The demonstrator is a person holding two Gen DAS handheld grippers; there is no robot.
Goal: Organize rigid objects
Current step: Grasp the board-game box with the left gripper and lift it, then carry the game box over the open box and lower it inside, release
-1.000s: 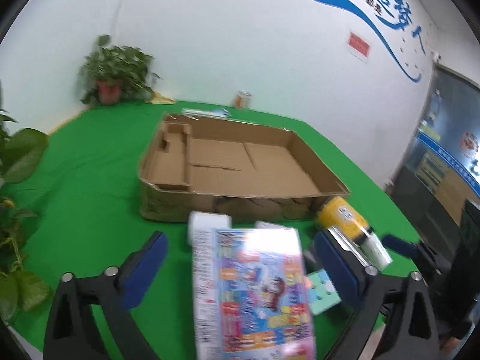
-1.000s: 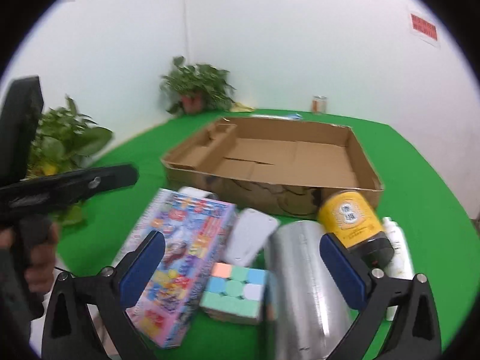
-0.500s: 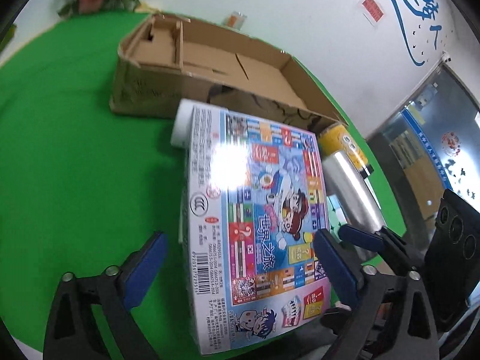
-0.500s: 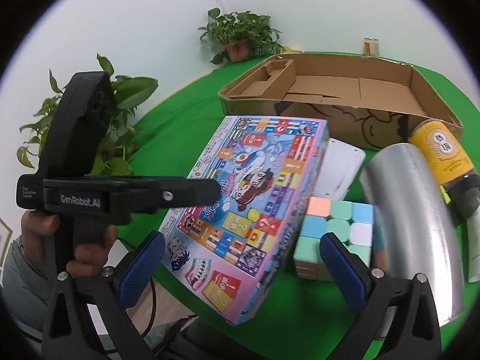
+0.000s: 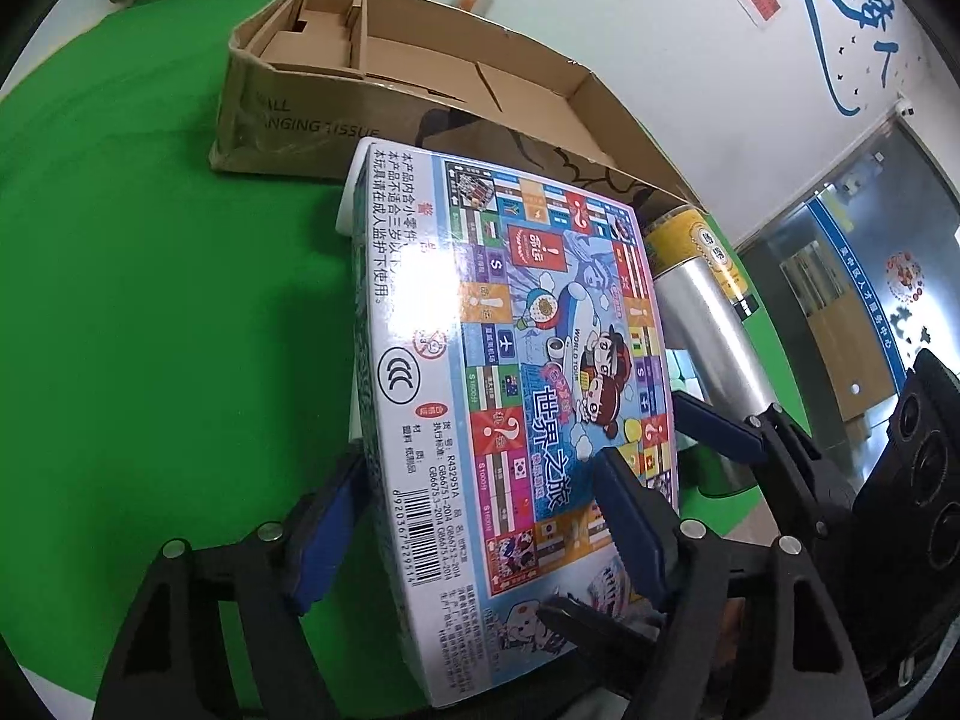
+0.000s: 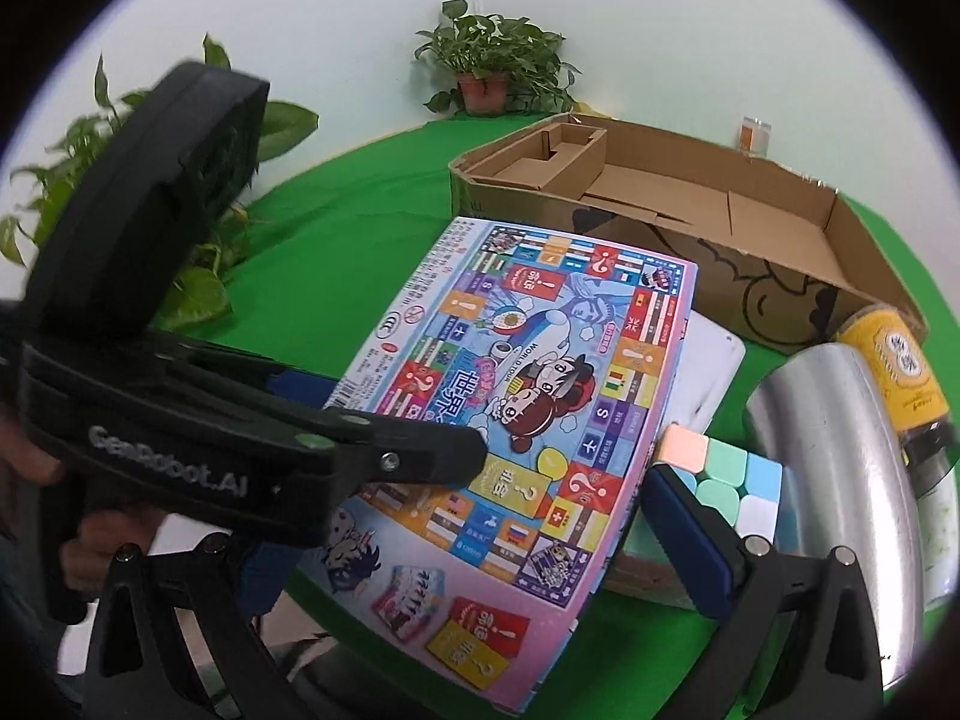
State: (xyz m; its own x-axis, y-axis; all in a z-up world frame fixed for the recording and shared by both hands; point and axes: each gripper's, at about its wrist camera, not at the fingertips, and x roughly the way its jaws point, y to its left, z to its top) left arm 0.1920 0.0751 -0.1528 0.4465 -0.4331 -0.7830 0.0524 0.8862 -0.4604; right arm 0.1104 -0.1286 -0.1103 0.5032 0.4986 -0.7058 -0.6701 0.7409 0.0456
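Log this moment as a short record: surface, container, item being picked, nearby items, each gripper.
surface: green table
container: open cardboard box, nothing in it
item: game box, flat, in front of the cardboard box
nearby: cube, steel cylinder, yellow jar
left gripper: jaws closing across the game box's near end
right gripper: open, straddling the game box's near corner

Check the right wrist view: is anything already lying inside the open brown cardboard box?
No: the open brown cardboard box shows only its bare floor and folded cardboard insert.
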